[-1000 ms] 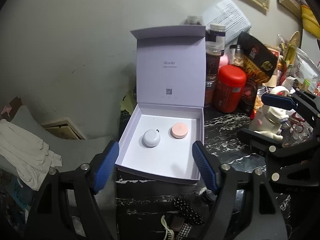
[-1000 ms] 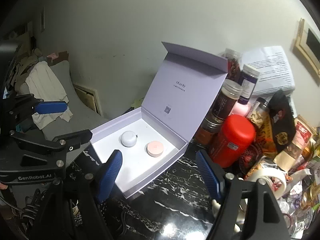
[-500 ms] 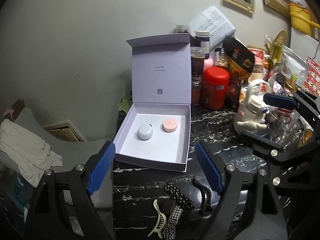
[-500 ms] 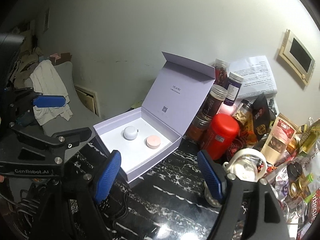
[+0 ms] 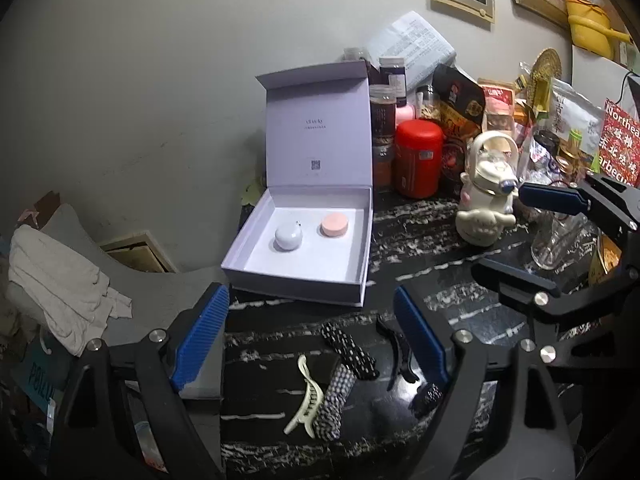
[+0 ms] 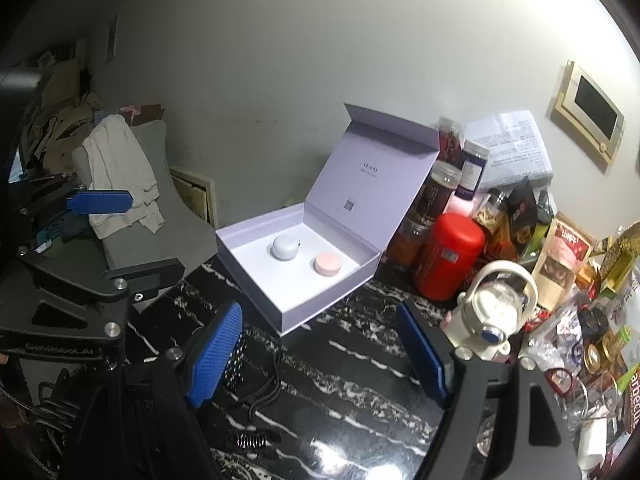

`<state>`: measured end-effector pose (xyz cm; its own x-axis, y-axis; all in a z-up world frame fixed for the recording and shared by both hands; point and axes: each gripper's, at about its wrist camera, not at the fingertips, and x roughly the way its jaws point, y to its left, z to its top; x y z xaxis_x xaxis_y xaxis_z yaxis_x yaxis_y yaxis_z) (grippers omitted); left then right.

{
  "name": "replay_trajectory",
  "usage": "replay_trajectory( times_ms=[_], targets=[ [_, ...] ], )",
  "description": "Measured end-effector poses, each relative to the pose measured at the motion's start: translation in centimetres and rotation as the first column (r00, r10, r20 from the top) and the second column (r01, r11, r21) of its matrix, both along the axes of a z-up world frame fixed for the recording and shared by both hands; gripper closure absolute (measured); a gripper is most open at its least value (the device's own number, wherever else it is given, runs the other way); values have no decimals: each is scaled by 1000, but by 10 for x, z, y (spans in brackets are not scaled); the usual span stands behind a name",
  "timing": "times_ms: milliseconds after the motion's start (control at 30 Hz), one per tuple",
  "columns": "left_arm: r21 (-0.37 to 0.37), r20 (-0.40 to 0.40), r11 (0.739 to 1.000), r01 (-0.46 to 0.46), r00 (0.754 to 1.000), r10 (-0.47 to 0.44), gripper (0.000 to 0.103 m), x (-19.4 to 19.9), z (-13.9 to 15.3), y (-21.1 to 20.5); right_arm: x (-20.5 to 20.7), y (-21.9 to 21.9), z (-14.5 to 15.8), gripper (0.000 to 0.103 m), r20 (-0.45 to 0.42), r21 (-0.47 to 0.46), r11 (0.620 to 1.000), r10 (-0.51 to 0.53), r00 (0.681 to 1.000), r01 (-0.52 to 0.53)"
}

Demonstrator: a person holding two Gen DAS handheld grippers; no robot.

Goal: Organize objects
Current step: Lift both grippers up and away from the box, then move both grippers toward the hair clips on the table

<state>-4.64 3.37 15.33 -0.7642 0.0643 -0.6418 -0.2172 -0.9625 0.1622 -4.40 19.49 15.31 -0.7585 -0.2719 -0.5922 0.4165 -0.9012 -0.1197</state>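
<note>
An open lavender box (image 5: 304, 284) (image 6: 256, 292) stands on the black marble table, its lid upright. Inside lie a white round case (image 5: 288, 237) (image 6: 285, 247) and a pink round case (image 5: 335, 225) (image 6: 328, 263). In front of the box lie a cream claw clip (image 5: 306, 400), a polka-dot clip (image 5: 348, 350) (image 6: 236, 360), a checked clip (image 5: 334, 404) and a black clip (image 5: 396, 352). My left gripper (image 5: 310, 340) (image 6: 120, 236) hovers open above the clips, holding nothing. My right gripper (image 6: 320, 354) (image 5: 536, 240) is open and empty, short of the box.
A red canister (image 5: 418, 160) (image 6: 448, 256), jars and snack bags crowd the back right. A white astronaut figure (image 5: 486, 200) (image 6: 494, 312) and a glass (image 5: 560, 240) stand right of the box. A grey chair with white cloth (image 5: 60, 280) (image 6: 120, 176) sits beyond the table's left edge.
Both grippers have drawn back from the box, which now looks smaller. The hair clips and more of the table have come into view. The left jaws stand a little wider.
</note>
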Motion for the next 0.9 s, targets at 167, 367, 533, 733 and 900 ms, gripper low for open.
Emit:
replay_trajectory(
  times_ms=[167,367,533,733,900],
  targets=[
    [1,35,1000,6,999,-6,19,10,-17,4,10,6,-13,23,25,-1,1000,-4,1000,4],
    [23,82,1000,13,997,-15,19,20,-41,8,24,14,-31,23,49,-11,1000,-25,998,25],
    [44,118,999,12,993,-17,19,23,-58,8,31,15,-48,23,78,-3,1000,-17,997,17],
    [63,158,998,-2,987,-8,19,25,-81,4,36,15,-69,23,110,-6,1000,-3,994,4],
    [66,200,998,-11,980,-2,19,25,-103,2,38,16,-92,23,155,-7,1000,8,988,-7]
  ],
)
